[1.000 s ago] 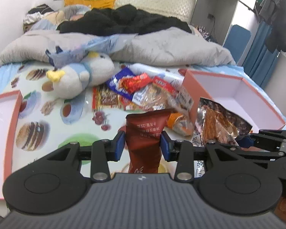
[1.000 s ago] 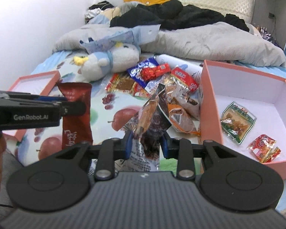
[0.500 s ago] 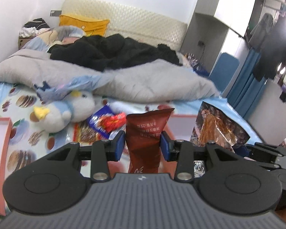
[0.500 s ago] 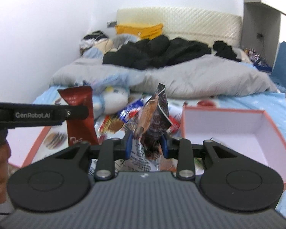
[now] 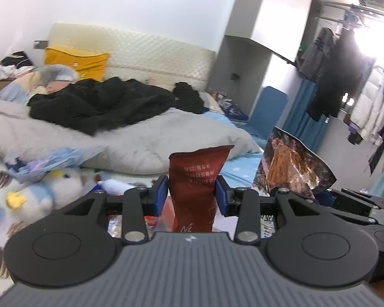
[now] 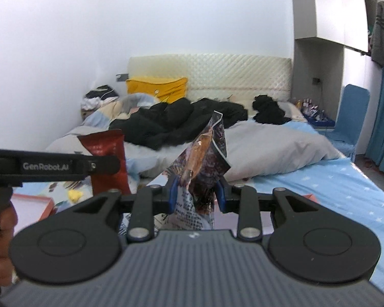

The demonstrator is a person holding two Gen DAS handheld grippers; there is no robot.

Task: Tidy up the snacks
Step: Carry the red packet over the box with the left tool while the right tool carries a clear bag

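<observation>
Holding a snack in each hand, I have both raised above the bed. My left gripper is clamped on a dark red packet, its blue pads pressed against both sides, the packet standing upright. At about two o'clock from it sits the clear bag of orange strips, pinched in my right gripper — fingers closed tight around its crumpled lower half, the top tilting toward one o'clock. From the right camera, the red packet shows at ten o'clock, beside the left tool's black arm. Below lie a plush penguin at eight o'clock and a pink box, only its edge showing; more wrappers seem to lie under the left fingers, though blurred. A grey duvet fills twelve o'clock.
</observation>
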